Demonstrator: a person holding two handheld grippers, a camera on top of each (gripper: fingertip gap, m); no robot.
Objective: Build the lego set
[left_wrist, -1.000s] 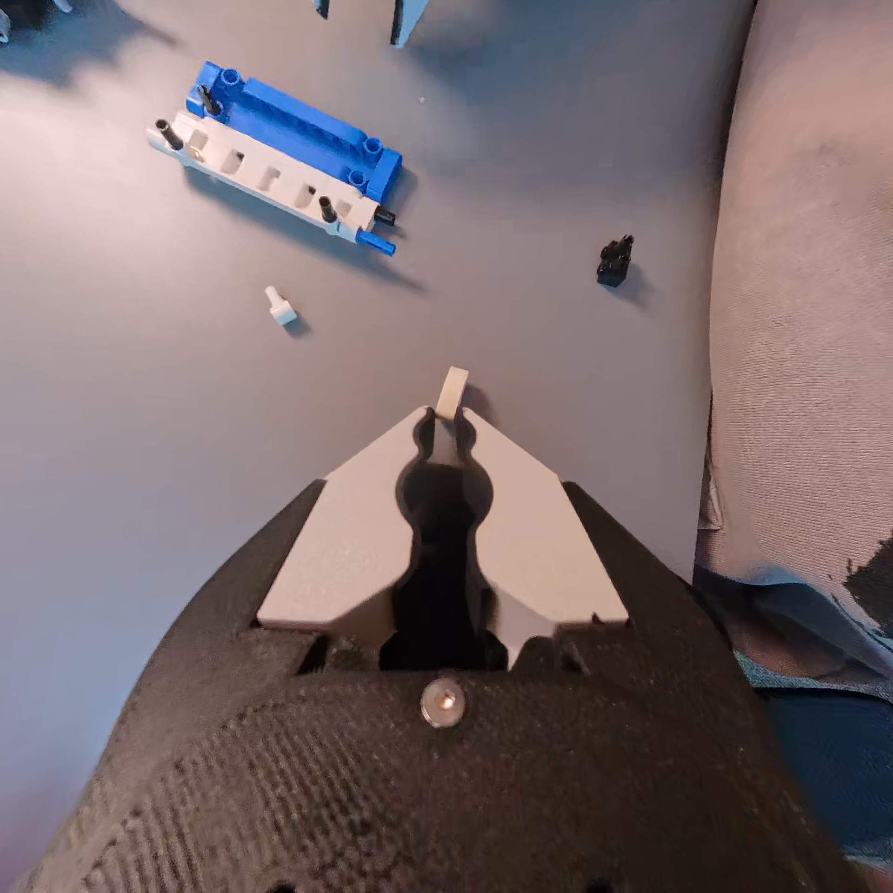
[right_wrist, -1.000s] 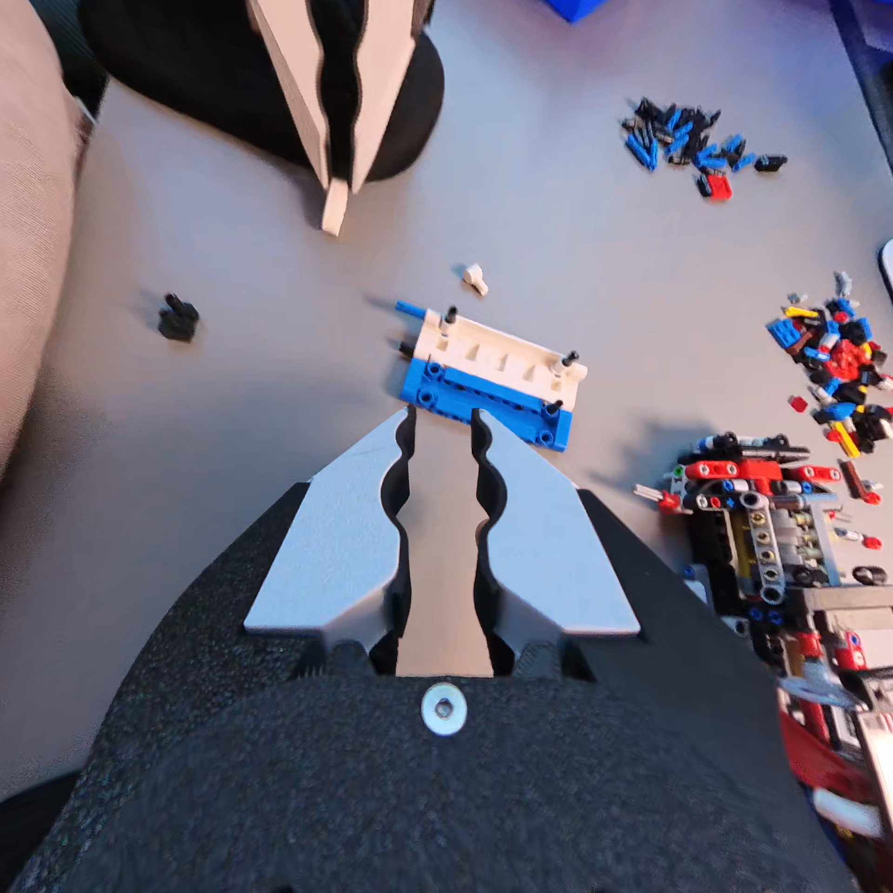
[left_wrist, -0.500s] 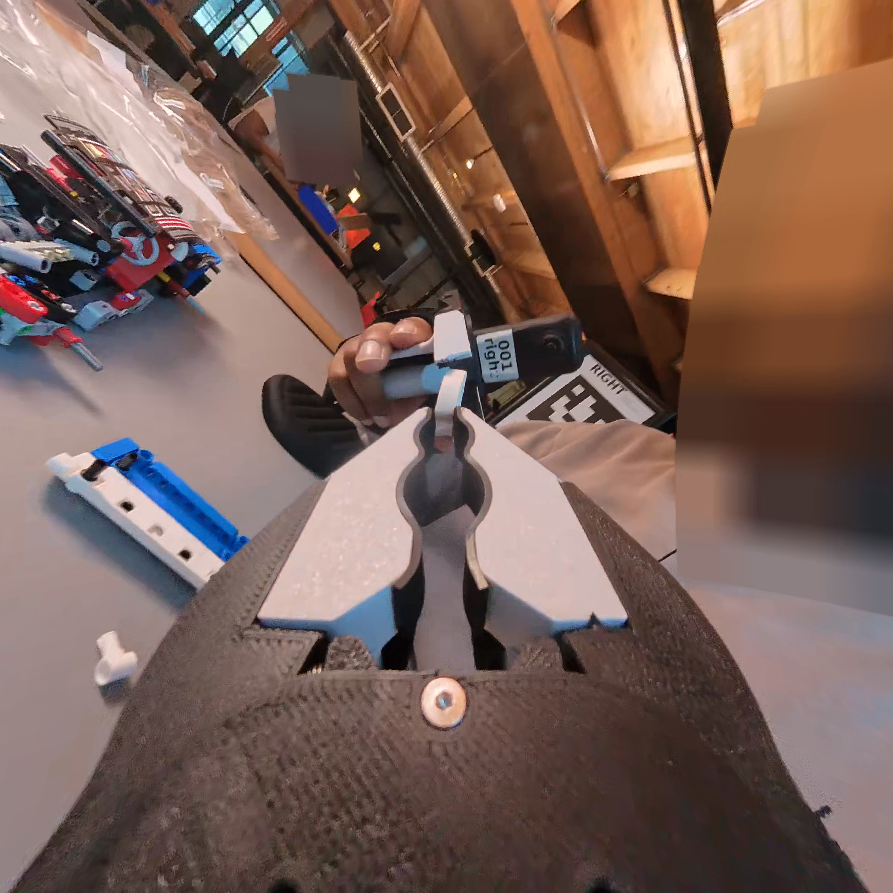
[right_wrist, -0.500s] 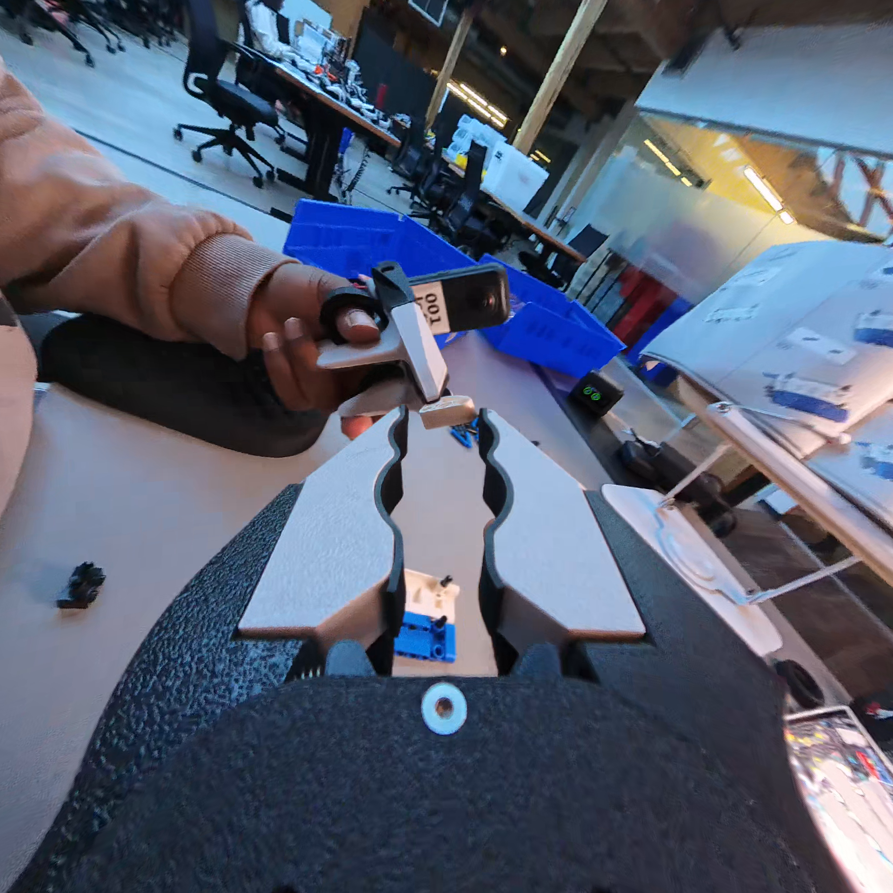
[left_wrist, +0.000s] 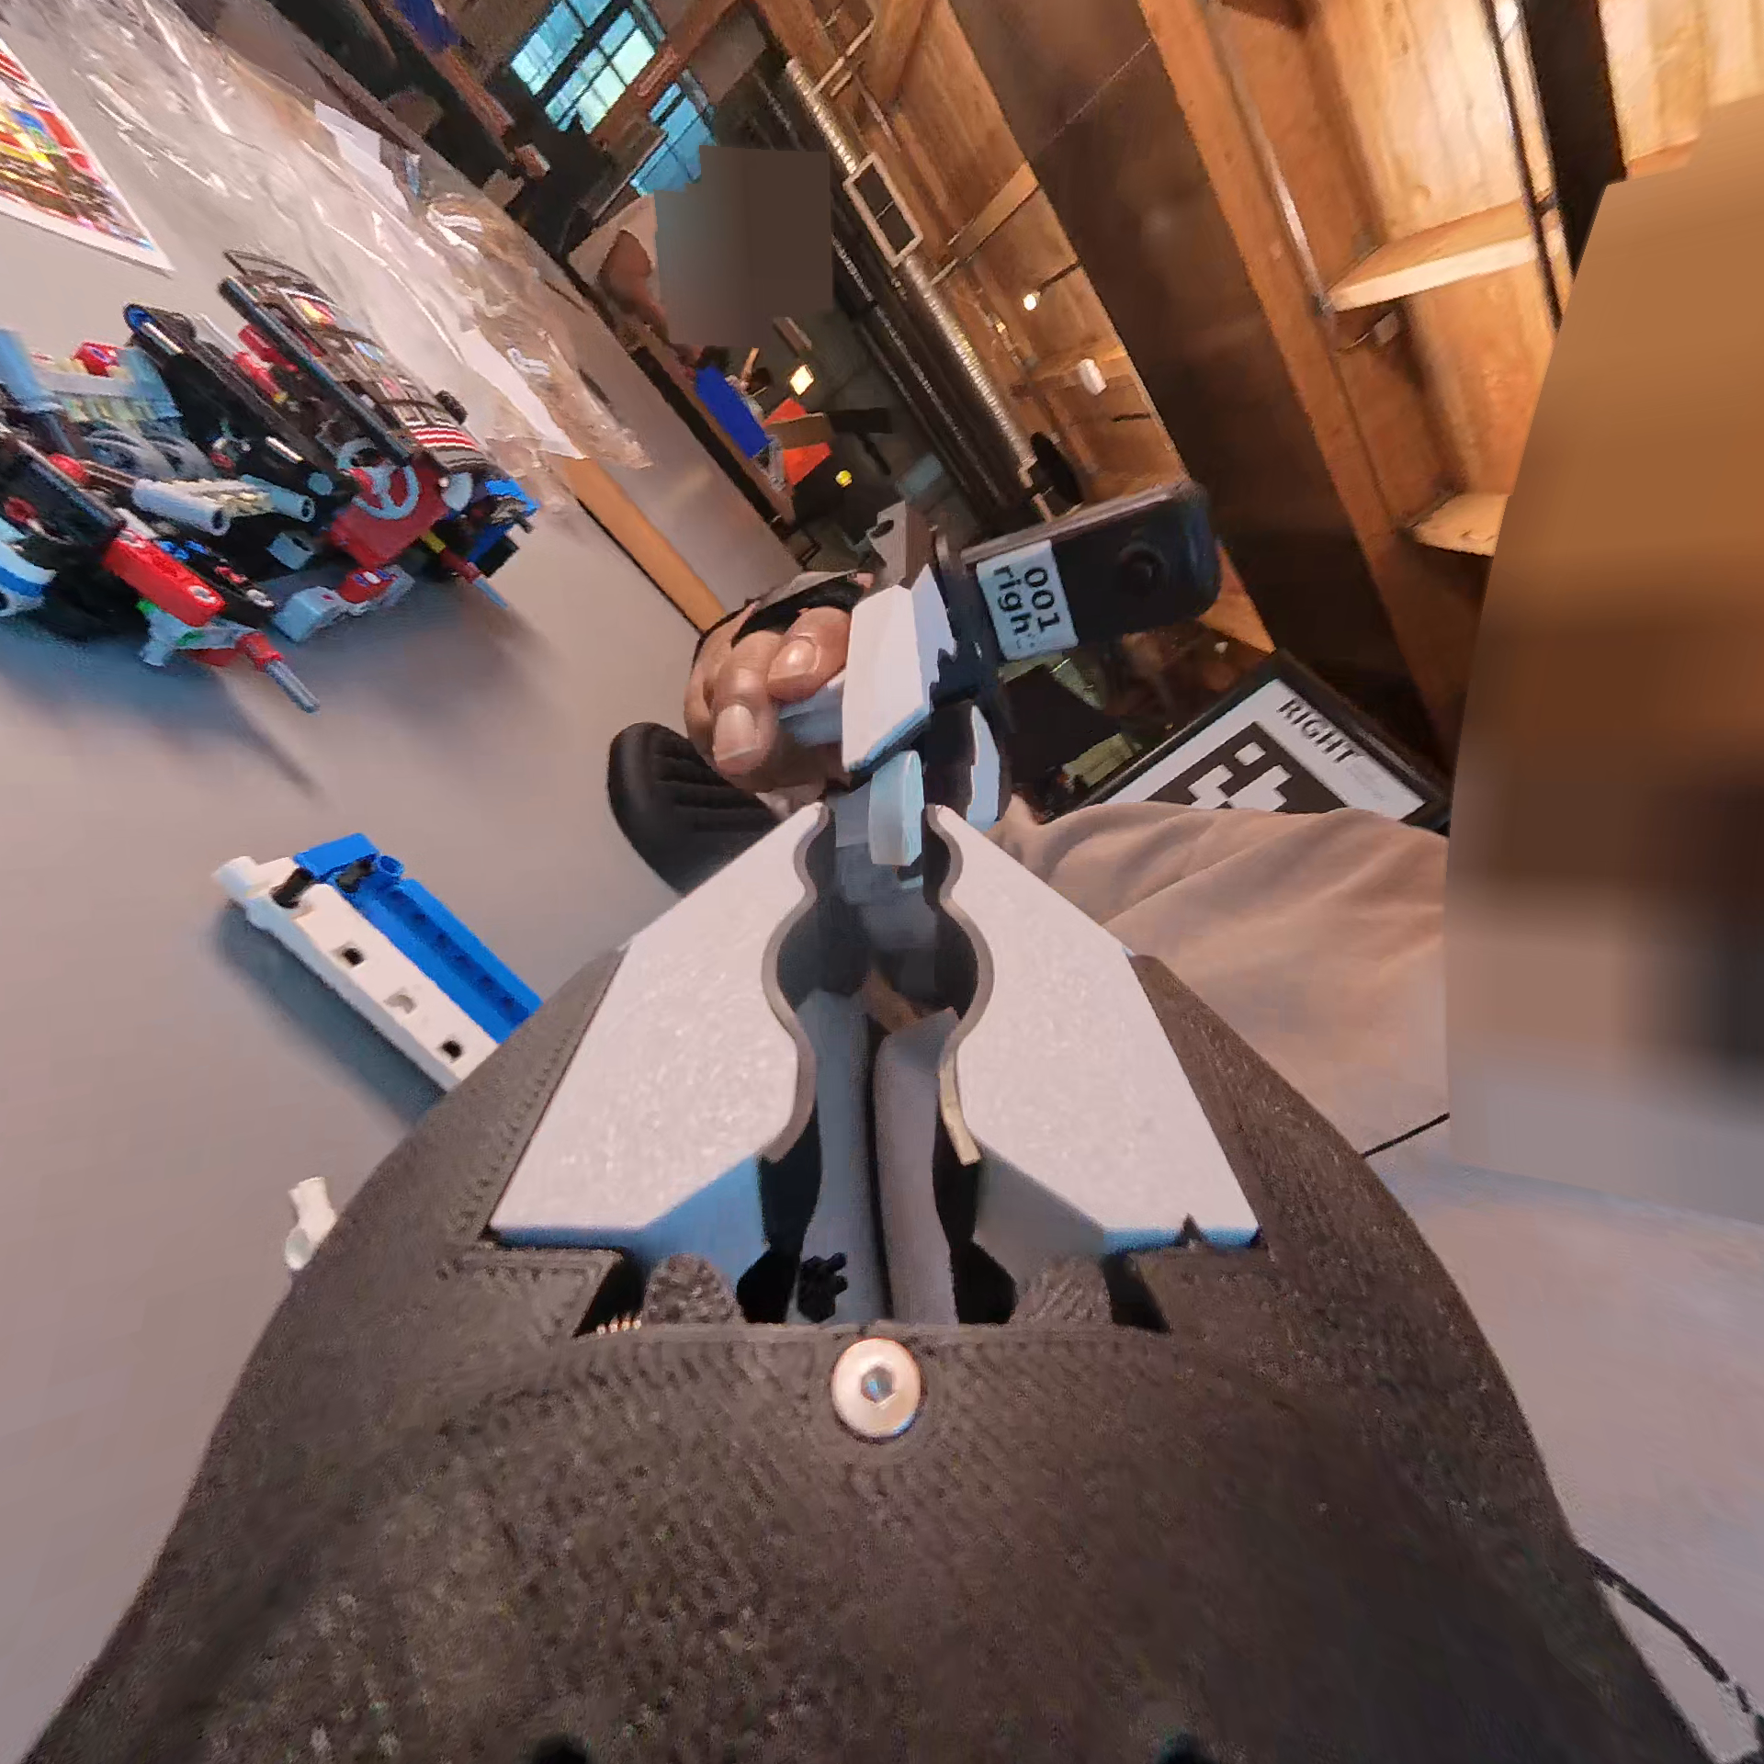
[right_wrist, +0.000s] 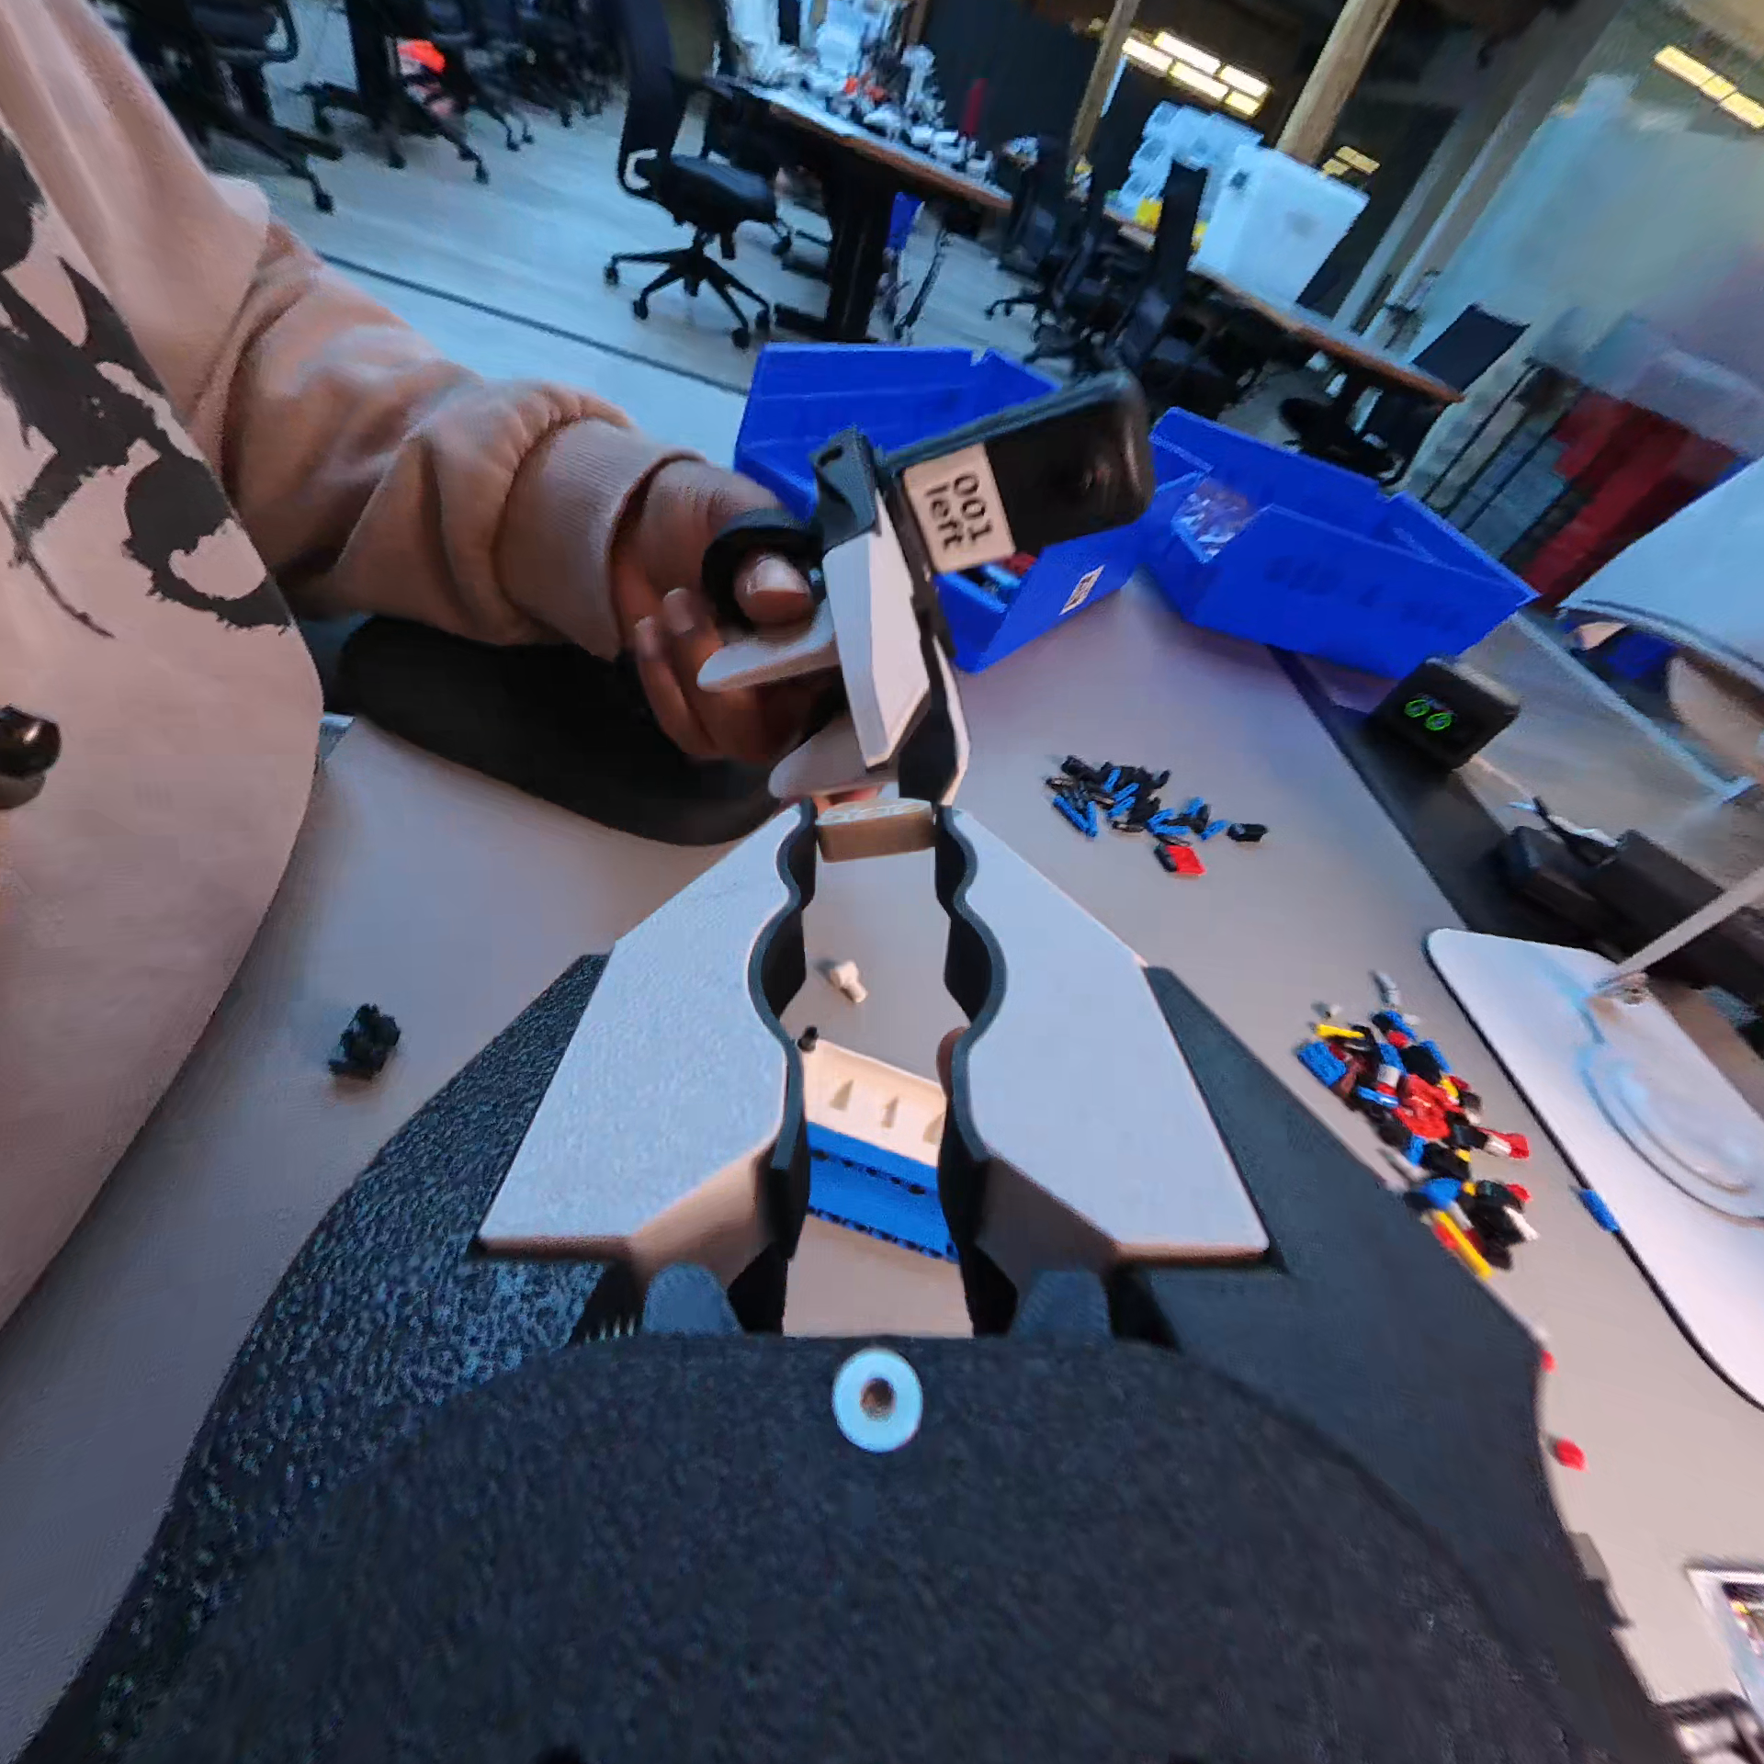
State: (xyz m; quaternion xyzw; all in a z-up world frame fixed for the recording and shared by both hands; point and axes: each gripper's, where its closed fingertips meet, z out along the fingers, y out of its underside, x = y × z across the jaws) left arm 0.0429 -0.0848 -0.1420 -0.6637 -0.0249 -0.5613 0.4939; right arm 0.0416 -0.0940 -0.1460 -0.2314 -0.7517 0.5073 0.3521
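Both tools are raised above the worktop [right_wrist: 1193, 668], tip to tip, at the frame centre. The left tool [left_wrist: 873, 821] is clenched on a small pale piece [left_wrist: 895, 807]; the right tool [right_wrist: 876, 830], spread apart, brackets it without gripping. The piece looks light, stiff and slippery, so take its flat sides. There is free air around. The blue-white block [left_wrist: 382, 955] lies below.

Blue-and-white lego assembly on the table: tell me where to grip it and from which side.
Grip the blue-and-white lego assembly across its narrow width at mid-length, coming down from above. It lies flat on the table, long and slim, so its long side faces probably suit the fingers, and the middle stays clear of the black pin standing at its end.
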